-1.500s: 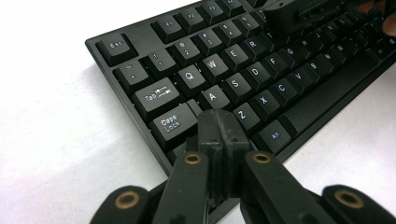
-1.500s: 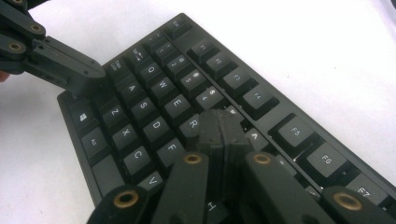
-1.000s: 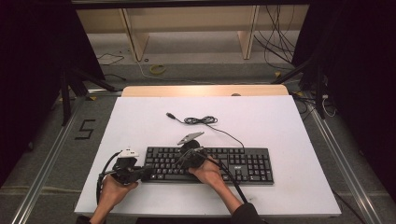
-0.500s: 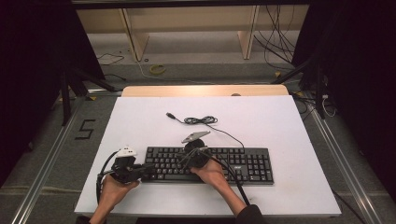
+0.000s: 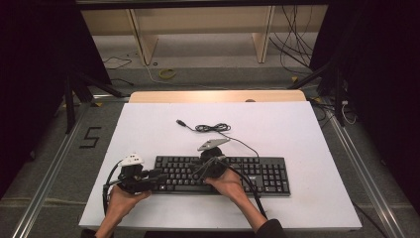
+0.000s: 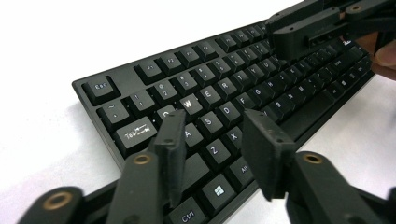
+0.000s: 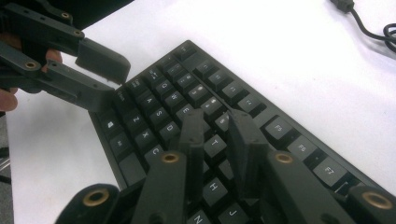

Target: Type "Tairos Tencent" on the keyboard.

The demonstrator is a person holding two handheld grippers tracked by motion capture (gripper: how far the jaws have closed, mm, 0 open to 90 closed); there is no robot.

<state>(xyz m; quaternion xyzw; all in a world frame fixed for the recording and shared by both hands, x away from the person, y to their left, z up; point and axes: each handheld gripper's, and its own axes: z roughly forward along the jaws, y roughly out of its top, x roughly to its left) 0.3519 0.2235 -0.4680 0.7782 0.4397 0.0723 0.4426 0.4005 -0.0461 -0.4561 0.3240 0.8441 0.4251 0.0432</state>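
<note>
left gripper (image 6: 212,140) jaws just parted over keyboard (image 5: 257,173) left end, nothing clamped; right gripper (image 7: 219,135) likewise opened, seemingly clear of keys; release judged complete.

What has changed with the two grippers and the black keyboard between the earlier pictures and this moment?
Both grippers' jaws have just been opening. The left gripper, at the left end of the black keyboard, now stands open above the keys with nothing between its jaws. The right gripper, over the keyboard's middle, has opened slightly, also holding nothing. The keyboard, its coiled black cable and the white table stayed as they were.
</note>
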